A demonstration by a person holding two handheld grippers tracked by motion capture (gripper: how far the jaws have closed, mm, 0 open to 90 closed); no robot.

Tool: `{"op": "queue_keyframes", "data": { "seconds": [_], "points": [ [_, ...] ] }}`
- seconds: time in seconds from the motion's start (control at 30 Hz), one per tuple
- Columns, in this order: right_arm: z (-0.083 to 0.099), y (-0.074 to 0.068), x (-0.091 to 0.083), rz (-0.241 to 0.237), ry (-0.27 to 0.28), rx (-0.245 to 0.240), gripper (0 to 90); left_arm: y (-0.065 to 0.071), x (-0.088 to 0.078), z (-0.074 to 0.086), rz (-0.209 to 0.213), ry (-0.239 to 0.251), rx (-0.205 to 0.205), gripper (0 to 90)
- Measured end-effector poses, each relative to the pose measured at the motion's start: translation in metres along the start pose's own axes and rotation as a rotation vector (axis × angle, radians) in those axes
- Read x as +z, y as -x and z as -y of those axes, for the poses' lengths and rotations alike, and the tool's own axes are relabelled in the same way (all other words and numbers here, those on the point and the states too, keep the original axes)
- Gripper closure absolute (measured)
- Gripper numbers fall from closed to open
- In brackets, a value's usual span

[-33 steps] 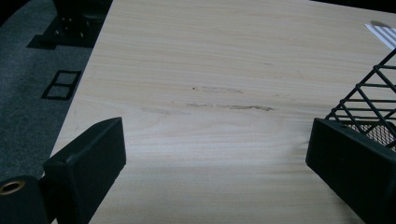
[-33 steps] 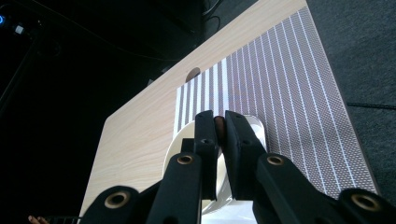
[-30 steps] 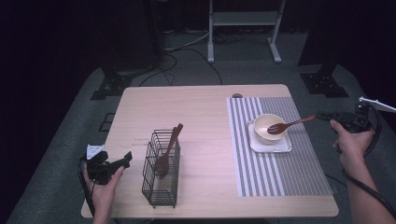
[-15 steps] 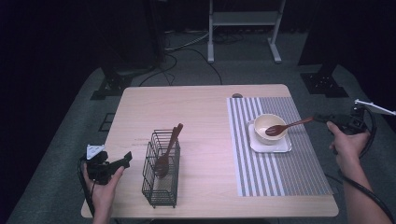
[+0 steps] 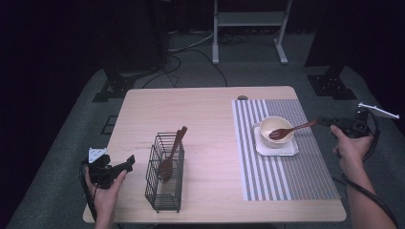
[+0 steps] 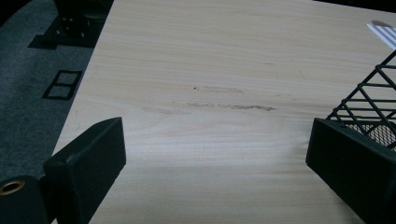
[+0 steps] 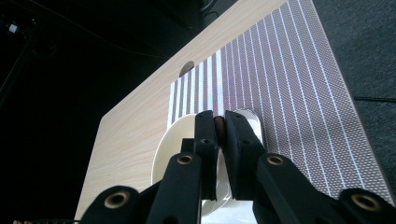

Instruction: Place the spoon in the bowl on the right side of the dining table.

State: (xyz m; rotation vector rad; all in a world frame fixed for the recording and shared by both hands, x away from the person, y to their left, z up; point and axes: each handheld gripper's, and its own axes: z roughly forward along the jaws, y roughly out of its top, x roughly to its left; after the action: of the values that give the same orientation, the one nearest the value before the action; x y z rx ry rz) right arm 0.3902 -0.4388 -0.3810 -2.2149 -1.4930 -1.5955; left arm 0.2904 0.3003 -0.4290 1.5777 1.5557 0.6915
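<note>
I've got the right gripper (image 5: 329, 122) clamped on the brown wooden spoon's (image 5: 291, 129) handle so its head reaches the cream bowl (image 5: 276, 126), left gripper (image 5: 125, 162) idling wide apart.

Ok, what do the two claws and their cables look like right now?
Both are black. The left claw has two broad, blocky black jaws with a brass-coloured screw ring at the base. The right claw has narrower jaws on black linkage arms with brass-coloured pivots. Each carries a pale grey three-cornered plate and trails a black cable. Forearms are bare, no sleeves.

No readable text, label, brand, number or sign appears on anything.
</note>
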Motion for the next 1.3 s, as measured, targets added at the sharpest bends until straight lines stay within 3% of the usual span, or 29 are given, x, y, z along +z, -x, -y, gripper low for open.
{"op": "queue_keyframes", "data": {
  "seconds": [1.3],
  "points": [
    [0.002, -0.002, 0.024, -0.025, -0.026, -0.001, 82.5, -0.001, -0.001, 0.000, -0.008, -0.001, -0.005, 3.9]
  ]
}}
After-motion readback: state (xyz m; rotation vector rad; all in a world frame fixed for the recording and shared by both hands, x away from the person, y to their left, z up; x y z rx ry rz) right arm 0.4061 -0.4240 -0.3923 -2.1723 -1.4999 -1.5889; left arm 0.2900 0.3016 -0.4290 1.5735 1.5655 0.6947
